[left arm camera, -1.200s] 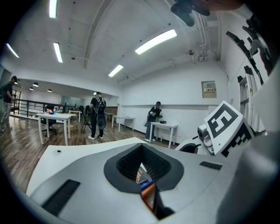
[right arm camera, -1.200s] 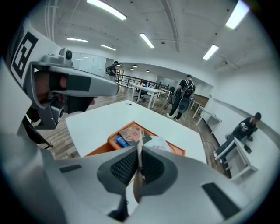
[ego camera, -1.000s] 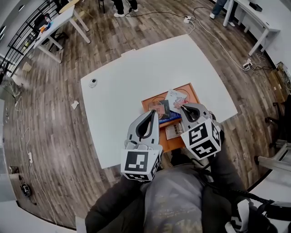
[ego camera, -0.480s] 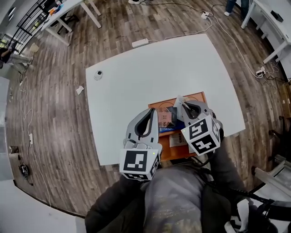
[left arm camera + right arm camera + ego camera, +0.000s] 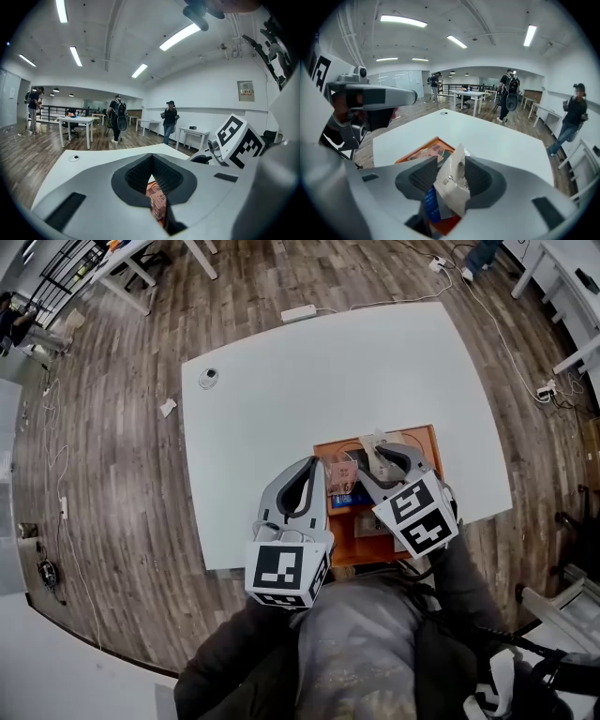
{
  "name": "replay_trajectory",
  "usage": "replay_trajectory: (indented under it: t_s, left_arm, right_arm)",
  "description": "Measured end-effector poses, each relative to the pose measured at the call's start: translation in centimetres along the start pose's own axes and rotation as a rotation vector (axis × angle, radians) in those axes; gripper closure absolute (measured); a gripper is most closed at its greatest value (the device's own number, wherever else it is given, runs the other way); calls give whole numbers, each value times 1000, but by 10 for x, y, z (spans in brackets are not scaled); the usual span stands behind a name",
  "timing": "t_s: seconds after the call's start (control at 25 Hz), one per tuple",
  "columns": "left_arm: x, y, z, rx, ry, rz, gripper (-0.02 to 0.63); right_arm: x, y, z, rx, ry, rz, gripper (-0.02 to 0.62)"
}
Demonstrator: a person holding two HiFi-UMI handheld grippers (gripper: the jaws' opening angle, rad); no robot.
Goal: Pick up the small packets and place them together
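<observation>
An orange tray [image 5: 427, 441] lies on the white table's near edge and holds several small packets, among them a pink one [image 5: 342, 472] and a blue one [image 5: 342, 501]. My right gripper [image 5: 382, 456] hovers over the tray. Its jaws are opening, and a white packet [image 5: 452, 185] stands loosely between them, above the blue packet [image 5: 431, 206]. My left gripper [image 5: 307, 476] is shut and empty at the tray's left edge. Below its closed tips [image 5: 151, 161] the pink packet [image 5: 158, 204] shows in the tray.
The white table [image 5: 281, 399] carries a small round object [image 5: 208, 378] at its far left corner. A power strip [image 5: 298, 312] lies on the wood floor beyond. Several people [image 5: 168, 119] and other tables stand far off.
My right gripper has moved forward over the tray with the white packet, and its jaws have spread apart around it. The left gripper has stayed shut in much the same place.
</observation>
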State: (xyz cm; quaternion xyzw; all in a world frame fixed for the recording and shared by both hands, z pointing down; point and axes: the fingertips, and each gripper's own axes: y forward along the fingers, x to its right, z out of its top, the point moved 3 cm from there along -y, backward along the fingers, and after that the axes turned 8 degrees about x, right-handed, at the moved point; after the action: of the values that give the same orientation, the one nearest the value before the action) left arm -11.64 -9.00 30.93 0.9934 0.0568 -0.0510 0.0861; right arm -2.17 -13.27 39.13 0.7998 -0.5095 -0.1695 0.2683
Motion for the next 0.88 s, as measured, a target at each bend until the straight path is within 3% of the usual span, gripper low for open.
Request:
replay_trajectory:
  t_s: [0.24,0.52,0.88]
  left_arm:
    - [0,-21,2,19,5,-10,607]
    - [14,-17,2,45,17,-39,607]
    - [34,-59,9,76,17,-115,607]
  right_arm:
    - [-10,-13,7,45,-12,-59,422]
    - [6,-30,2,78,-15,-131,422]
    - [-26,-73,-6,79,-3,-218,422]
